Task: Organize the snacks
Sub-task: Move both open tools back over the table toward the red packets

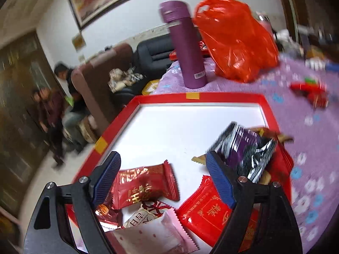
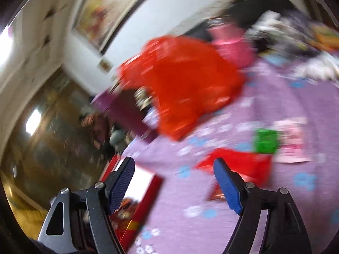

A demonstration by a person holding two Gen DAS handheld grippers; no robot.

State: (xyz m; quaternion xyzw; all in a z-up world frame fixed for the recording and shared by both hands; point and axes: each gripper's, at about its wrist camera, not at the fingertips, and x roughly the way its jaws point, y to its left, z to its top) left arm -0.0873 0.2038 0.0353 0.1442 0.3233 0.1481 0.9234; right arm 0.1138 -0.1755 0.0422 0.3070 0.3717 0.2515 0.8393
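Evidently, the scene reads as sorting under way:

Tray: a red-rimmed box lid or tray [image 1: 229,96] with a white floor lies on the surface [image 1: 296,114], which is covered by a purple flowered cloth; it serves as the collecting place, so the wrapped snacks pile at its near end.

Snacks inside: a dark red candy packet [image 1: 144,185], a bright red packet [image 1: 203,211], a pink-white packet [image 1: 154,235] and a purple-black foil packet [image 1: 245,148] leaning on the right rim, probably dropped there rather than laid flat.

Snacks outside: red wrappers [image 2: 239,165], a green packet [image 2: 266,140] and a pink packet [image 2: 291,141] lie loose on the cloth, well apart from the tray; these look like what remains to gather.

Left tongs [image 1: 163,180]: spread wide above the tray's near pile, grasping nothing, likely just released or choosing.

Right tongs [image 2: 174,185]: also spread, empty, aimed at the red wrappers; the view is blurred, suggesting travel toward them.

Bystanders: a purple flask [image 1: 184,46] and an orange-red plastic bag [image 1: 235,38] stand beyond the tray, out of the way.
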